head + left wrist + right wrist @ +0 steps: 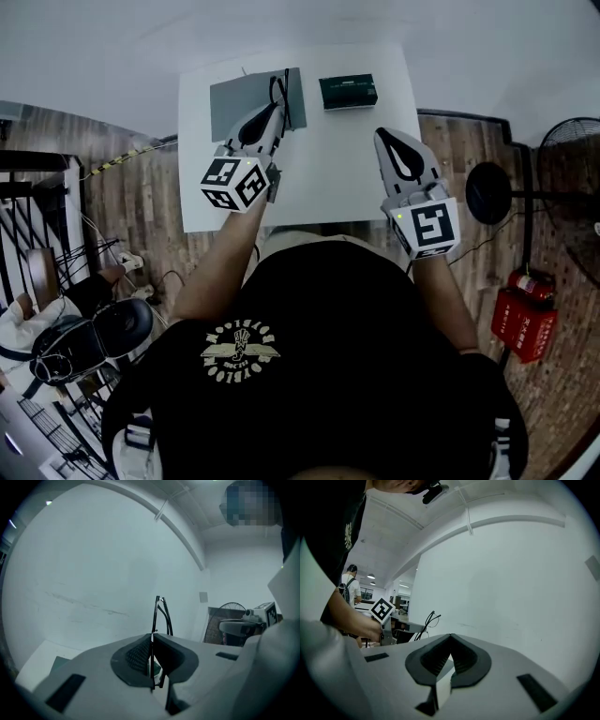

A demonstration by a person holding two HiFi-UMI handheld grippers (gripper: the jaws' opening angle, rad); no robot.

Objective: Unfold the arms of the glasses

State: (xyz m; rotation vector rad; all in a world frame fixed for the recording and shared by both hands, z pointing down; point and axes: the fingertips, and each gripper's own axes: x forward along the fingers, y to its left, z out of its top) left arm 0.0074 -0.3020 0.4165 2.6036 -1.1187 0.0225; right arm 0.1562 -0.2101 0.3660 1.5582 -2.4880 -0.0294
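Thin black-framed glasses [279,94] are lifted above the white table [319,178], and my left gripper [270,114] is shut on them. In the left gripper view the glasses [159,613] stand on edge, pinched between the closed pads of the left gripper [151,637], with the folded arms rising past the tips. My right gripper [386,139] hovers to the right over the table, shut with nothing in it. From the right gripper [451,637], the glasses [427,623] show off to the left, apart from its tips.
A grey mat [234,103] lies at the table's far left, a dark green case [348,92] beside it. A standing fan [492,192] and red fire extinguishers [525,319] are on the wooden floor to the right. A black chair [94,337] is at the left.
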